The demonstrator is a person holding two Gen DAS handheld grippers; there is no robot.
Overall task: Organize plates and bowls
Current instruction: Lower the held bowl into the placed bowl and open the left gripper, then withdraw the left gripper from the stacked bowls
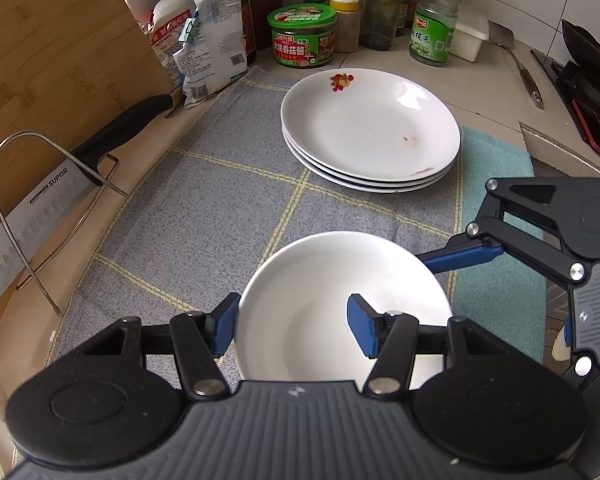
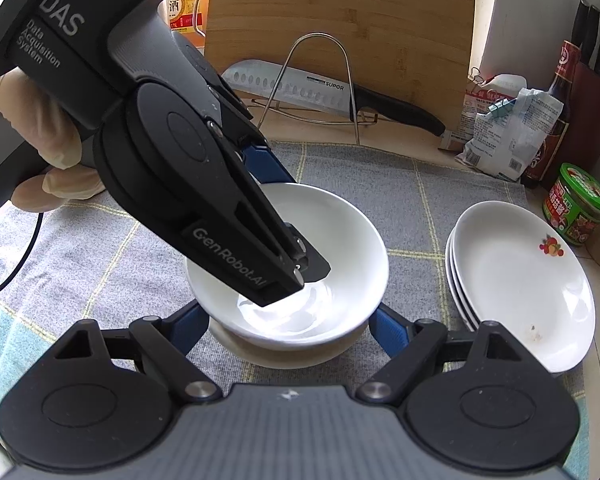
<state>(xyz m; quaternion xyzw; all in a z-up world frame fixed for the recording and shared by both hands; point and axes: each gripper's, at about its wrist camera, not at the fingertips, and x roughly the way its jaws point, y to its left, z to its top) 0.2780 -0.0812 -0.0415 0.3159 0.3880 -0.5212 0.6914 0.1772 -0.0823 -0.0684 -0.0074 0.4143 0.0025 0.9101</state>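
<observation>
Here the left hand-held gripper (image 1: 292, 326) clamps the white bowl's (image 1: 332, 280) rim, the right hand-held gripper (image 2: 288, 330) straddling it unclenched.

Bare cloth (image 1: 204, 216) left of bowl (image 1: 340, 304) passable; plate stack (image 1: 370, 128) blocks beyond, probably.

The left wrist camera sits just behind the left hand-held gripper (image 1: 296, 330) and looks steeply down along its fingers, towards the back wall of the desk (image 1: 496, 80) with its row of jars. The right wrist camera rides behind the right hand-held gripper (image 2: 288, 332), also angled down, but faces the bamboo cutting board (image 2: 340, 20) at the desk's side edge. Both are close in. They share the white bowl (image 1: 340, 304) (image 2: 340, 232), the stack of plates (image 1: 370, 128) (image 2: 520, 280), the grey checked cloth (image 1: 204, 216) (image 2: 404, 200), the knife rack and each other's gripper.
</observation>
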